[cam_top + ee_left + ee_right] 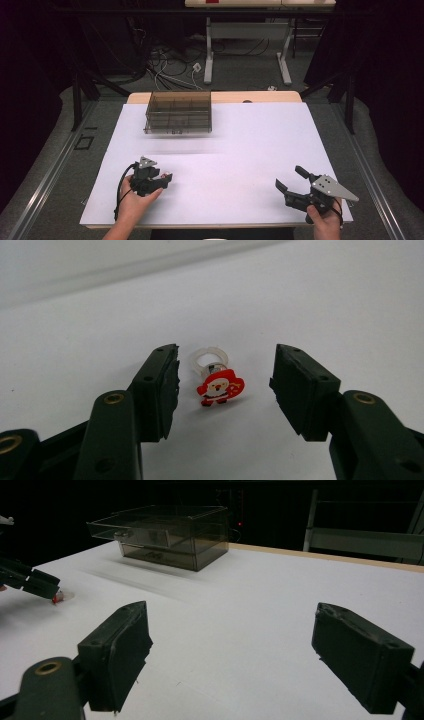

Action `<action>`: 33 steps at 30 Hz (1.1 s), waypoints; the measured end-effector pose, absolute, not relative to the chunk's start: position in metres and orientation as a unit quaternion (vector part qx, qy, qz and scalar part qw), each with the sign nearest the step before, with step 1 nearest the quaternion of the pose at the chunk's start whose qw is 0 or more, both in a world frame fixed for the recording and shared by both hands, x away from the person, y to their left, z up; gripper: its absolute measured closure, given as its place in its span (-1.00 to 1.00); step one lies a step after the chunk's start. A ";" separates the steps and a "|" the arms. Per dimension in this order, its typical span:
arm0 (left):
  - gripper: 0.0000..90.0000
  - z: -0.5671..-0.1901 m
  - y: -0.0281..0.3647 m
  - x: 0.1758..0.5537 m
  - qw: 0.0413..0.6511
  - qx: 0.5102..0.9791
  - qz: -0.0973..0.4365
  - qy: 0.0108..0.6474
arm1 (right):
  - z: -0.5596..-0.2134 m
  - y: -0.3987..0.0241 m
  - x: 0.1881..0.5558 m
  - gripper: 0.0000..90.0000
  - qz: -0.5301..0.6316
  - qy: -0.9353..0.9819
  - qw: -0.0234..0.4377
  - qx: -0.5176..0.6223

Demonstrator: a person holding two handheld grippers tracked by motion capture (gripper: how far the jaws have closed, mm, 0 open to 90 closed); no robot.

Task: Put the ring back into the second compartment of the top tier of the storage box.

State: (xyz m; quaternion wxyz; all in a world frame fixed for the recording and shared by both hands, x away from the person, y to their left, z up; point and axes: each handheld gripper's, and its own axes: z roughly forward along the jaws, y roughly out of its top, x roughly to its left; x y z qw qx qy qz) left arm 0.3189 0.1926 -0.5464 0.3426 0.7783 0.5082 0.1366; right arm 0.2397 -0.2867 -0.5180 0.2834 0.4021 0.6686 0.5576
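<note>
A small ring with a red Santa figure on a clear plastic band (218,385) lies flat on the white table sheet (250,135). My left gripper (226,365) is open and low over the sheet, one jaw on each side of the ring, neither touching it. In the high view the left gripper (165,177) is at the front left, held by a hand. My right gripper (289,177) stands open at the front right with nothing between its jaws (232,625). The right gripper view also shows the left gripper's tip (35,582) with a red speck of the ring (57,598) under it.
A smoky transparent box with compartments (178,111) stands at the back left of the sheet, also seen in the right gripper view (165,535). Beyond the table's far wooden edge (260,96) are floor cables and another table's legs (209,55).
</note>
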 end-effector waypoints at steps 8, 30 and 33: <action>0.12 -0.547 0.192 0.321 0.325 0.783 0.124 0.516 | -0.518 -0.287 0.240 -0.67 0.558 0.671 0.283 0.399; 0.38 -0.549 0.192 0.323 0.307 0.786 0.107 0.526 | -0.517 -0.286 0.239 -0.67 0.560 0.672 0.278 0.397; 0.40 -0.549 0.192 0.322 0.306 0.787 0.107 0.526 | -0.517 -0.286 0.239 -0.67 0.560 0.672 0.279 0.396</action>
